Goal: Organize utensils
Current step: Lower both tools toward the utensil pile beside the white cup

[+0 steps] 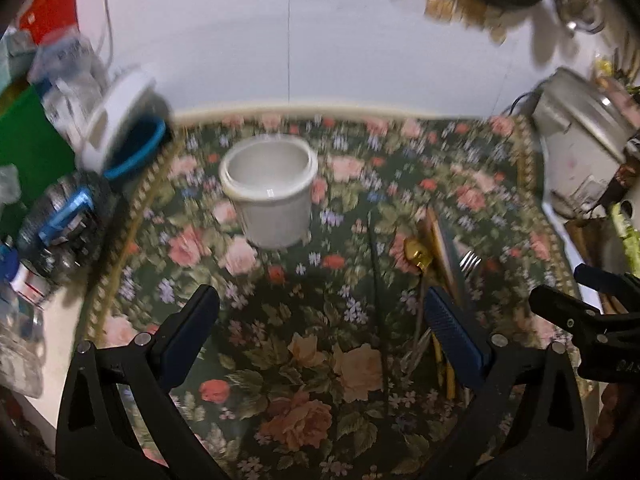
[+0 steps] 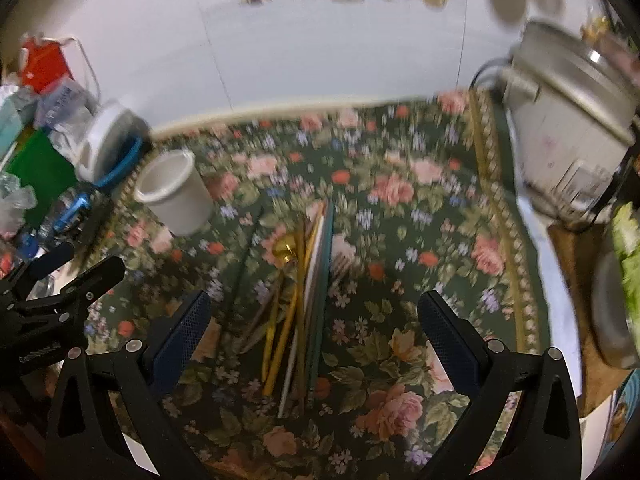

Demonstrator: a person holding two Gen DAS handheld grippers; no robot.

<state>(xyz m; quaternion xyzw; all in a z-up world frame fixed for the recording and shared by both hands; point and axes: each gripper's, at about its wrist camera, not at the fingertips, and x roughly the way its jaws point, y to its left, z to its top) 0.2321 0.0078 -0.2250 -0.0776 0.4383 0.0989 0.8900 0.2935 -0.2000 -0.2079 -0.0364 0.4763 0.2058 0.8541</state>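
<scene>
The utensils, a loose bundle of gold, yellow, white and dark-handled cutlery and sticks [image 2: 298, 312], lie side by side on the floral-patterned cloth [image 2: 400, 320] over the worktop, just ahead of your right gripper [image 2: 314, 324], whose fingers stand wide apart with nothing between them. Your left gripper [image 1: 320, 324] is likewise spread and empty, hovering over bare cloth with the bundle off to its right.

Because the pieces touch and overlap, a closing pinch could catch two or three at once, or nudge a thin stick sideways and scatter the row. The handles look slender and smooth, so I'd judge a slip likely if you grip near an end. The dark thin rod [image 2: 240, 264] lies slightly apart to the left and is easy to miss against the dark pattern.

Further on, a gold spoon bowl [image 2: 286, 252] and a silver fork head [image 2: 344, 254] mark the far ends. Beyond them the white cylindrical ceramic holder [image 1: 270, 192] stands upright and empty, near the cloth's left edge; a careless drop could tip it.

Both views are motion-blurred, so you cannot count the pieces. The near ends of some are hidden behind the left gripper's right finger [image 1: 456, 336], and the clutter at far left is unreadable.
</scene>
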